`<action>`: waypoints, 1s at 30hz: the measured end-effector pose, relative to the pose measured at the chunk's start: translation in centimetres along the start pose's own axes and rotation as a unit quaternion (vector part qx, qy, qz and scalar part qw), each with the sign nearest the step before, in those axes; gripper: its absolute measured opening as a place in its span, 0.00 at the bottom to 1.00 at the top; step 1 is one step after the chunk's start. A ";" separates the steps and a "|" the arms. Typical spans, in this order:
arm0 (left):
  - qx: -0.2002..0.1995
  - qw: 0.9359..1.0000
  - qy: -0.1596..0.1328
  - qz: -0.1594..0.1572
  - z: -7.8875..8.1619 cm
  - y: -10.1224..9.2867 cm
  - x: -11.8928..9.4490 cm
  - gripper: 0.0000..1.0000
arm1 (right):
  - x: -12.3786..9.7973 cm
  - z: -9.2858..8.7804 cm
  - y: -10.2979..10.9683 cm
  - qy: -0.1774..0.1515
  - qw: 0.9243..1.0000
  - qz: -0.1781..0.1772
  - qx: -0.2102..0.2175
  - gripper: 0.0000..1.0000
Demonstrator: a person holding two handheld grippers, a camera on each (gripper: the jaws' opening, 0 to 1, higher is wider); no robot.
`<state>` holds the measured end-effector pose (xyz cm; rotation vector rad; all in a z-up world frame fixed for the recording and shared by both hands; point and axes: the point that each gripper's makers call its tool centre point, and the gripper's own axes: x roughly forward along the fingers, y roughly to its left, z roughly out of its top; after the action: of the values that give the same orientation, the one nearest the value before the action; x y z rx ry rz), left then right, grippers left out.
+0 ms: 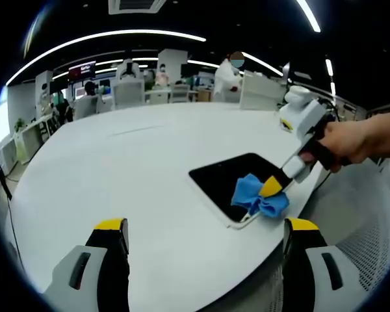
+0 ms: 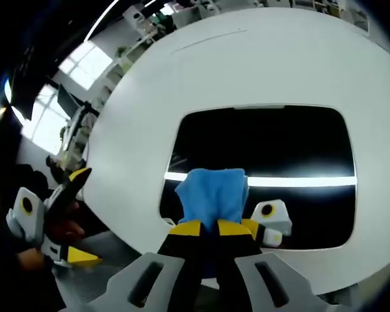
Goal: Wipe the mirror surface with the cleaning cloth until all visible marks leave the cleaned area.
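Your right gripper (image 2: pixel 208 229), jaws clamped on the cloth (image 2: pixel 212 193), sits at the mirror's (image 2: pixel 260 146) near edge with glass stretching ahead; left gripper (image 1: pixel 205 234) hangs open, apart.

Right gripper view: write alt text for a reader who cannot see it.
The right tongs are shut on a blue cleaning cloth, pressing it onto a dark rectangular mirror lying flat on a white table. A bright strip of light reflects across the mirror, and the left tongs appear at the left edge.
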<state>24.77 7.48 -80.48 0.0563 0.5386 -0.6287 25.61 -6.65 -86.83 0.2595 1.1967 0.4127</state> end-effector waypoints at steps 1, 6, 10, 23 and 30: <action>0.000 1.000 0.000 0.000 0.0 0.0 0.0 0.99 | 0.0 -0.1 0.1 0.003 1.000 0.001 0.000 0.01; 0.000 1.000 0.001 0.000 0.0 0.0 0.0 0.99 | -0.1 -0.7 0.2 0.008 1.000 0.007 -0.002 0.01; -0.002 1.000 -0.001 0.002 0.0 0.1 0.0 0.99 | 0.1 -0.6 0.1 0.003 1.000 0.009 -0.002 0.01; -0.003 1.000 -0.001 0.003 0.0 0.2 0.0 0.99 | 0.0 -0.7 0.2 -0.006 1.000 0.009 0.000 0.01; -0.003 1.000 -0.001 0.003 0.0 0.2 0.0 0.99 | 0.0 -0.8 0.2 -0.004 1.000 0.008 0.001 0.01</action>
<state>24.86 7.65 -80.48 0.0522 0.5381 -0.6212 24.84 -6.49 -86.98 0.2715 1.1886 0.4242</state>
